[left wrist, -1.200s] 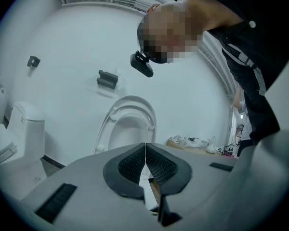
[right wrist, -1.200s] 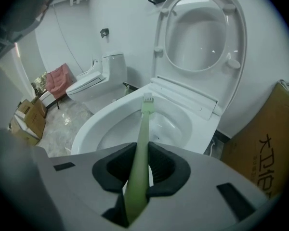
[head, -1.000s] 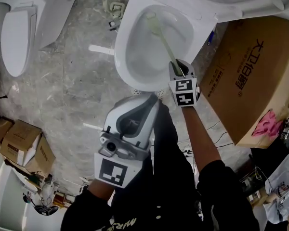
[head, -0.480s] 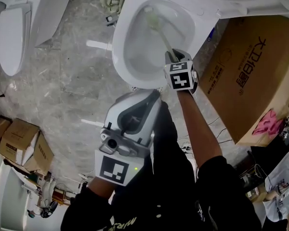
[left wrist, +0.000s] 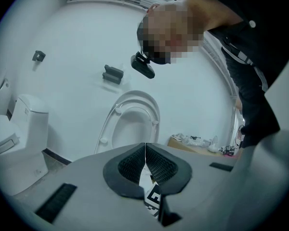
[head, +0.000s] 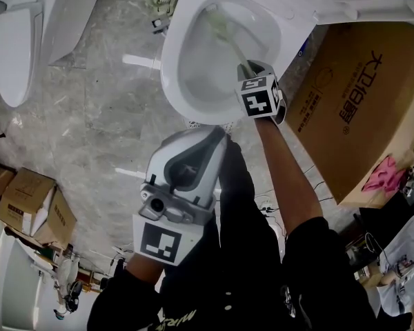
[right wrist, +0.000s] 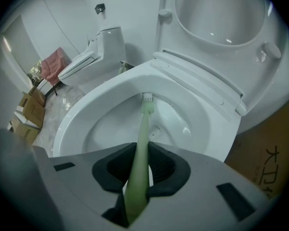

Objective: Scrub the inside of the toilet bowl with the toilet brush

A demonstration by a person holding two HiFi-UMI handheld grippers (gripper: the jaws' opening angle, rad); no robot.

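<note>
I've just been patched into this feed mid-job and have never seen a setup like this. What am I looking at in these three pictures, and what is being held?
There is no robot arm here: a person holds a two-jaw gripper in each hand. The head view comes from a camera on the person's head that looks steeply down. Each gripper view comes from a camera riding on that gripper and looking along its jaws. The right gripper is shut on the handle of the pale green toilet brush, whose head is down inside the white toilet bowl. The left gripper is shut with nothing between its jaws, and sits short of the bowl. On the stone-patterned floor, a large cardboard box stands at the head view's right, and a second toilet at its far left.
</note>
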